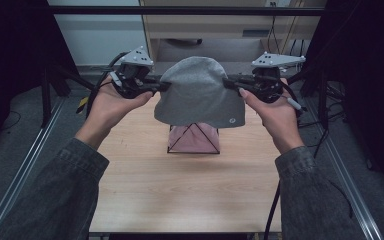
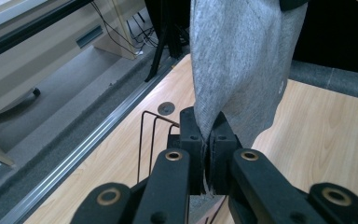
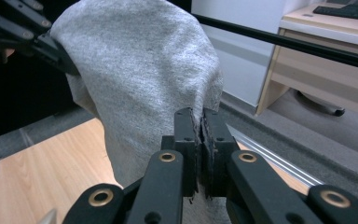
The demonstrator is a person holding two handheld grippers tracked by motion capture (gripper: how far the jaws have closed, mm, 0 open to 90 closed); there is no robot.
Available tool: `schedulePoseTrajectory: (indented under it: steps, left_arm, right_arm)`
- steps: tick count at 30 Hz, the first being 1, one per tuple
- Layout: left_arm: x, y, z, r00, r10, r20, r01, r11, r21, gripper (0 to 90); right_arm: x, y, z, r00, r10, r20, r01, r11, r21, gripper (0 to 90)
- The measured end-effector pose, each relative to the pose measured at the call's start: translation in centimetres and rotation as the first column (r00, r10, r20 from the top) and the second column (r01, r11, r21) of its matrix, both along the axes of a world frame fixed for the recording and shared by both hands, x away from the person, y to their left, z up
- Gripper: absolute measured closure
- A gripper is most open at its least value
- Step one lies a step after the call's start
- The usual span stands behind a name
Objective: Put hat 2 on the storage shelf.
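A grey knit beanie (image 1: 200,92) hangs in the air above the wooden table (image 1: 180,190), stretched between both grippers. My left gripper (image 1: 164,86) is shut on the beanie's left edge, and my right gripper (image 1: 228,83) is shut on its right edge. In the left gripper view the grey fabric (image 2: 242,60) runs down into the closed jaws of the left gripper (image 2: 208,135). The right gripper view shows the beanie (image 3: 144,79) pinched between the jaws of the right gripper (image 3: 200,128), with the other gripper (image 3: 51,46) at its far side. A small round logo (image 1: 233,120) sits near the hem.
Under the beanie stands a wire-frame stand with pink cloth (image 1: 194,139) on the table. A metal rail (image 1: 27,155) borders the table's left side, another rail (image 1: 352,190) its right. A beige desk (image 1: 220,25) stands behind. Thin wire rods (image 2: 151,140) show beside the left jaws.
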State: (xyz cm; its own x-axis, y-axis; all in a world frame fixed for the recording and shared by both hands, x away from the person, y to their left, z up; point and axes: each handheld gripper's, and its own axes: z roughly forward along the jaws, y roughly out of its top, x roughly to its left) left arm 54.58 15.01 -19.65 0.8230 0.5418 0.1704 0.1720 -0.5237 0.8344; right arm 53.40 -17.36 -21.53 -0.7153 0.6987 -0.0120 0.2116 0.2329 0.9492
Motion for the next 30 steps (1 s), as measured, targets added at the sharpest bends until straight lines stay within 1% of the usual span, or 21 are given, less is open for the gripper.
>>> schedulePoseTrajectory:
  steps: [6,9,11,14,16,17,20,22,23,25,27,30]
  left_arm:
    - [0.9,-0.5,-0.1,0.9995,0.027,0.014,-0.027,0.9992,-0.029,87.4]
    - [1.4,-0.8,0.0,0.9985,0.041,0.036,-0.04,0.9984,-0.041,87.4]
    - [1.7,-1.0,0.3,0.9983,0.045,0.038,-0.043,0.9974,-0.058,87.5]
    - [2.1,-1.4,0.6,0.9975,0.048,0.051,-0.046,0.9977,-0.051,87.4]
    - [2.5,-1.6,0.7,0.9968,0.057,0.057,-0.055,0.9979,-0.035,87.4]
    - [2.8,-1.7,0.7,0.9965,0.062,0.055,-0.06,0.9974,-0.039,87.4]
    - [3.5,-1.7,0.6,0.9951,0.072,0.068,-0.069,0.9966,-0.046,87.4]
    - [3.9,-1.7,0.6,0.9945,0.079,0.068,-0.075,0.9949,-0.067,87.5]
    - [4.1,-1.7,0.6,0.9946,0.08,0.066,-0.076,0.9949,-0.066,87.5]
    - [4.4,-1.8,0.4,0.9938,0.086,0.071,-0.082,0.995,-0.057,87.5]
    - [4.8,-1.8,0.0,0.9944,0.087,0.06,-0.084,0.9949,-0.056,87.5]
    - [5.3,-1.7,-0.8,0.9943,0.094,0.05,-0.091,0.9946,-0.05,87.4]
  right_arm:
    - [0.9,-0.5,-0.1,0.9996,-0.024,0.016,0.023,0.999,0.025,86.1]
    - [1.4,-0.6,-0.3,0.9992,-0.034,0.021,0.033,0.999,0.037,86.1]
    - [1.6,-0.7,-0.4,0.9989,-0.039,0.027,0.038,0.998,0.045,86.2]
    - [2.2,-0.9,-0.6,0.9982,-0.046,0.038,0.044,0.998,0.054,86.1]
    - [2.7,-1.0,-0.7,0.9977,-0.055,0.04,0.053,0.997,0.061,86.1]
    - [3.0,-1.0,-0.8,0.9975,-0.058,0.039,0.056,0.996,0.069,86.1]
    - [3.9,-1.0,-1.2,0.9962,-0.074,0.046,0.07,0.994,0.082,86.1]
    - [4.5,-0.9,-1.3,0.9957,-0.082,0.043,0.078,0.992,0.096,86.1]
    - [4.7,-0.8,-1.3,0.9954,-0.084,0.045,0.079,0.992,0.098,86.2]
    - [5.2,-0.7,-1.4,0.9948,-0.092,0.044,0.087,0.991,0.102,86.1]
    - [5.6,-0.6,-1.6,0.9948,-0.095,0.037,0.091,0.99,0.105,86.1]
    - [6.3,-0.4,-2.2,0.995,-0.098,0.02,0.096,0.991,0.097,86.1]
